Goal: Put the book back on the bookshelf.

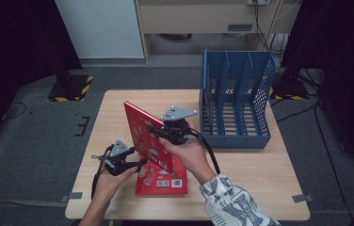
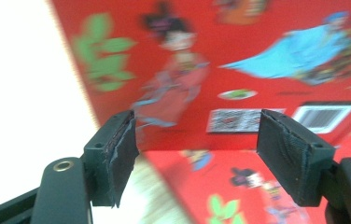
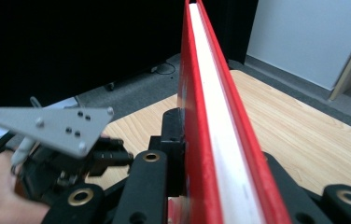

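My left gripper (image 1: 140, 162) sits low and left of centre in the high view, at the near left edge of the table (image 1: 260, 174). In the left gripper view its jaws stand apart with nothing between the pads (image 2: 122, 154). Just past them I see the red cover of the raised book (image 2: 239, 56) above and a second red book (image 2: 239, 186) lying flat below.

The flat book (image 1: 163, 181) lies near the table's front edge, lower centre of the high view, with two small white code labels on its cover. In the left gripper view the raised book carries a square code patch and a barcode in a white box, too blurred to read. I can make out no words on either cover, just drawn figures and green leaves.

My right gripper (image 1: 158, 133) is at centre frame, clamped on the raised book (image 1: 144, 134), which stands tilted on edge over the flat one. In the right gripper view its white page edge (image 3: 213, 116) runs up between my jaws, which press both covers.

To the right and farther back, the blue file rack (image 1: 236, 99) stands well apart from the books, its slots open. Bare tabletop lies between the rack and the books, and along the right front.
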`<state>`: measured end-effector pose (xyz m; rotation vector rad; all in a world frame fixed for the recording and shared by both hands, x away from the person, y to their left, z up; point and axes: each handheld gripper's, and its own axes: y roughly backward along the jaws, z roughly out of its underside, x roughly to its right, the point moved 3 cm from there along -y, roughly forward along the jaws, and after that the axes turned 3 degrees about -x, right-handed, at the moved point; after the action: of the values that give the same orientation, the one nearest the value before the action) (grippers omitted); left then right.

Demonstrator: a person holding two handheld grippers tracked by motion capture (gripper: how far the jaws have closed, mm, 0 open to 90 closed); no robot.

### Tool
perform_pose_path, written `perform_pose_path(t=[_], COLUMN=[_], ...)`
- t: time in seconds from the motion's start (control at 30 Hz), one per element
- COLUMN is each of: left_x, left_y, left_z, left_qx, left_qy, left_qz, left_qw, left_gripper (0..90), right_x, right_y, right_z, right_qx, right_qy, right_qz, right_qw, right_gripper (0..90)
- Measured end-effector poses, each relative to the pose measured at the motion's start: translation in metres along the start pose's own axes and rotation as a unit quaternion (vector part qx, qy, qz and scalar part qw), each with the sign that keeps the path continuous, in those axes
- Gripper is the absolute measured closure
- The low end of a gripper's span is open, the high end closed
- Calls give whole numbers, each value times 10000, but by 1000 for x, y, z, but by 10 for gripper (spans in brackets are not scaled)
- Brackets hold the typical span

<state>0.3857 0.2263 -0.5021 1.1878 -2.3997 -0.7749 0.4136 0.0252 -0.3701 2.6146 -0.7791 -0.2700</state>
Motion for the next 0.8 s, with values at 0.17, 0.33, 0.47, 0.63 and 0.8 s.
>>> perform_pose_path(t=[0.17, 0.33, 0.47, 0.63, 0.8], left_x=[-25, -51, -67, -73, -76], left_y=[8, 9, 8, 5, 0], left_z=[7, 18, 27, 32, 36], left_qx=[-79, -300, -517, -671, -878], left_qy=[151, 291, 453, 573, 554], left_qz=[-300, -637, -771, -855, -868], left_qw=[9994, 9971, 9947, 9924, 9908], left_gripper=[261, 225, 195, 111, 58], right_x=[3, 7, 12, 18, 22], right_y=[-1, 0, 3, 10, 19], right_z=[0, -2, -3, -4, -7], right_qx=[37, 74, 89, 122, 159], right_qy=[-25, 0, -23, -19, 3], right_qz=[-69, 68, 157, 290, 365], right_qw=[10000, 10000, 9998, 9995, 9992], right_gripper=[792, 793, 793, 793, 793])
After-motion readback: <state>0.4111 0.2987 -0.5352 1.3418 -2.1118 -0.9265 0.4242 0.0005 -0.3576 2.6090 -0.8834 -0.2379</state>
